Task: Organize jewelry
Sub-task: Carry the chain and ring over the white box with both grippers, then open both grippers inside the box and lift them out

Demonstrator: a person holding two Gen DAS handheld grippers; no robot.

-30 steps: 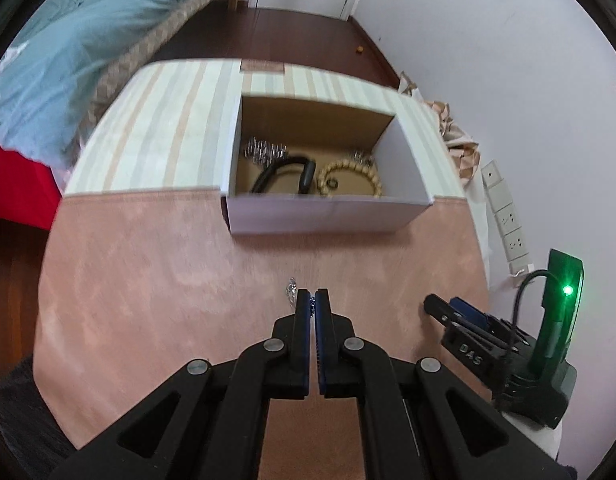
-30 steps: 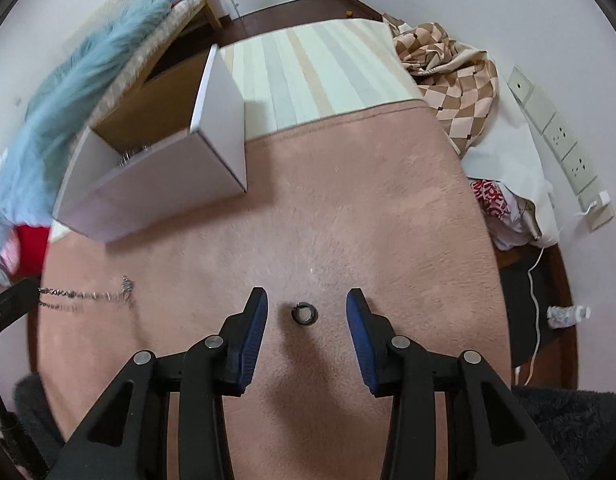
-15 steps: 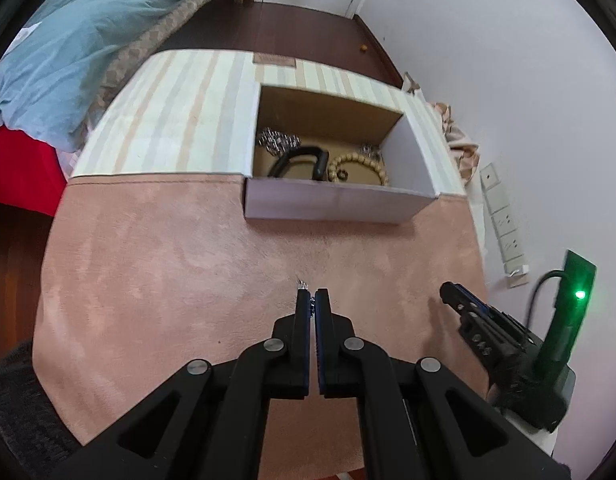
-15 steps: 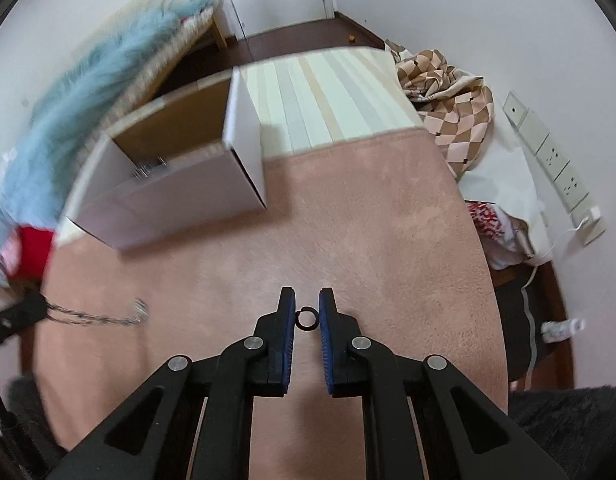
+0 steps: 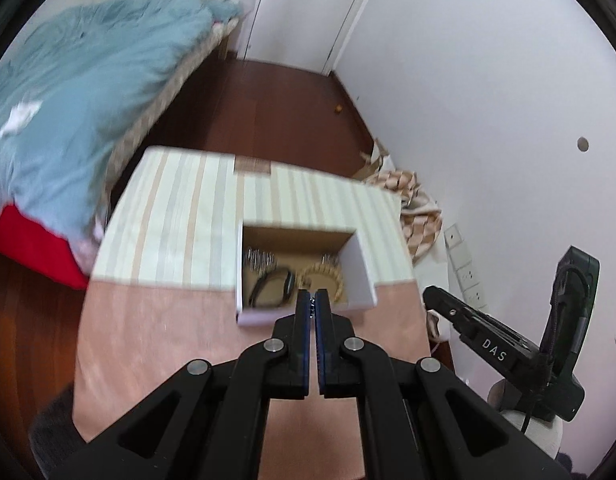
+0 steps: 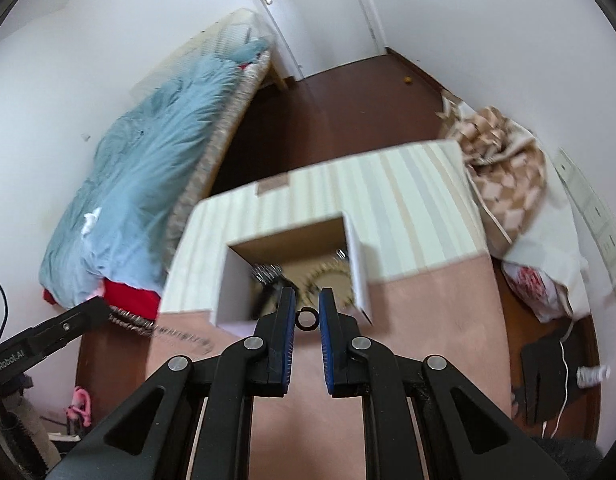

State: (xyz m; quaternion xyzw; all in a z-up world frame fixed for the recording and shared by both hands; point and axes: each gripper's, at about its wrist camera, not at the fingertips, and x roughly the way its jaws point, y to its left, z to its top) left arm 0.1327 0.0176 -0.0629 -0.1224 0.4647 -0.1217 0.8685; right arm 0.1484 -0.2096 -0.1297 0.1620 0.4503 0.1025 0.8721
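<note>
Now both jaws grip jewelry near box (image 5: 304, 312).

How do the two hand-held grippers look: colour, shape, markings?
Both are matte black. The left hand-held gripper and right hand-held gripper have two flat fingers with blue ribbed pads, angular linkages with triangular cut-outs, and silver pivot pins.

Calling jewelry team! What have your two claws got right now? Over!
Right gripper shut on dark ring. Left gripper shut on silver chain, dangling. Both up near open box; bead bracelet inside. Nothing blocking.
</note>
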